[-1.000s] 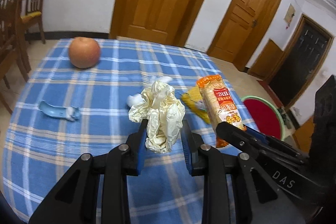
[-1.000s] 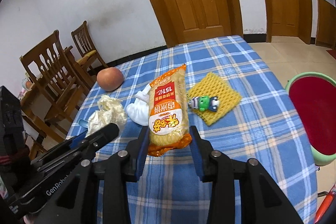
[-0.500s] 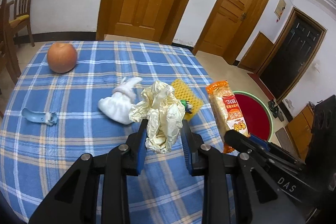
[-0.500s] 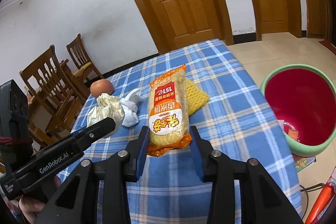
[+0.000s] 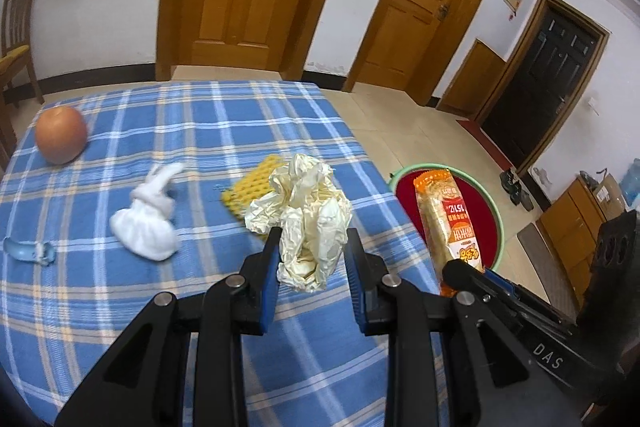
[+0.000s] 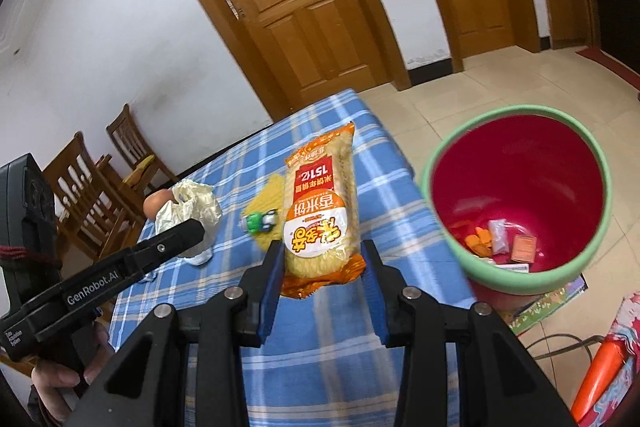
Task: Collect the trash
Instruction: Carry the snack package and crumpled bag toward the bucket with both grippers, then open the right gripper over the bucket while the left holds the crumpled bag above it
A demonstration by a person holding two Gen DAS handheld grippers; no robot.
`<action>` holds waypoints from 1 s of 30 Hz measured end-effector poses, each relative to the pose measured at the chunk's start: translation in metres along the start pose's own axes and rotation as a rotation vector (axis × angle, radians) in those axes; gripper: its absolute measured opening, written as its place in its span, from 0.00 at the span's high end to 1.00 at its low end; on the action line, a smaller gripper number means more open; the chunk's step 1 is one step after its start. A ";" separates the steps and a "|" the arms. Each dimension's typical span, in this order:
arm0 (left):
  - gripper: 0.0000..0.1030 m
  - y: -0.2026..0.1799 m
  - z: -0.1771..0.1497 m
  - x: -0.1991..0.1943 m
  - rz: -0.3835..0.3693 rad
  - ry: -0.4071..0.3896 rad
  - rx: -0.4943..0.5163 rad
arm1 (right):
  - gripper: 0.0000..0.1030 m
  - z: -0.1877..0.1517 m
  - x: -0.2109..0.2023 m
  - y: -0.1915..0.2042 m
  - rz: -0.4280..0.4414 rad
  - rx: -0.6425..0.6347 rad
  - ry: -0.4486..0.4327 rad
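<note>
My left gripper is shut on a crumpled cream plastic bag, held above the blue checked tablecloth near its right edge. My right gripper is shut on an orange snack packet, lifted beside the table's edge. The red bin with a green rim stands on the floor to the right, with several scraps at its bottom. In the left wrist view the snack packet hangs in front of the bin. In the right wrist view the cream bag shows at the left.
On the cloth lie an apple, a white knotted tissue bundle, a yellow foam net, a small green toy and a pale blue object. Wooden chairs stand left. Doors line the far wall.
Both grippers have swung right with their loads, away from the table's middle toward the red bin, which now looms large in the right wrist view. Neither grip has changed.
</note>
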State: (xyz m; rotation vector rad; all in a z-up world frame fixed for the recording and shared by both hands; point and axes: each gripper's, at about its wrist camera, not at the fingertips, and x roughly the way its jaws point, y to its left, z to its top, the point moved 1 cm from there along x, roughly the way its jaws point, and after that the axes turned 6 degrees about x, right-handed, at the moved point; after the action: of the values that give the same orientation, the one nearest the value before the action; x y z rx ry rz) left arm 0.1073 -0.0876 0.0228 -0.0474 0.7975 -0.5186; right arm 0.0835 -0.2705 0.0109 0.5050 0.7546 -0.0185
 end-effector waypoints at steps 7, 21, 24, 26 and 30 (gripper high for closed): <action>0.71 -0.028 0.007 0.019 -0.021 0.027 0.048 | 0.61 0.006 -0.011 -0.032 -0.029 0.059 -0.027; 0.71 -0.073 0.015 0.062 -0.037 0.070 0.147 | 0.60 0.014 -0.017 -0.084 -0.089 0.153 -0.052; 0.71 -0.079 0.014 0.071 -0.042 0.086 0.159 | 0.60 0.015 -0.014 -0.094 -0.098 0.168 -0.047; 0.71 -0.082 0.014 0.077 -0.046 0.097 0.163 | 0.60 0.016 -0.013 -0.102 -0.110 0.180 -0.043; 0.71 -0.091 0.012 0.088 -0.048 0.119 0.171 | 0.60 0.017 -0.010 -0.118 -0.135 0.210 -0.037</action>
State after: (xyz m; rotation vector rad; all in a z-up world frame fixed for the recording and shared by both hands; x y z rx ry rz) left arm 0.1280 -0.2094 -0.0067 0.1235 0.8669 -0.6381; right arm 0.0645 -0.3838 -0.0234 0.6505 0.7534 -0.2342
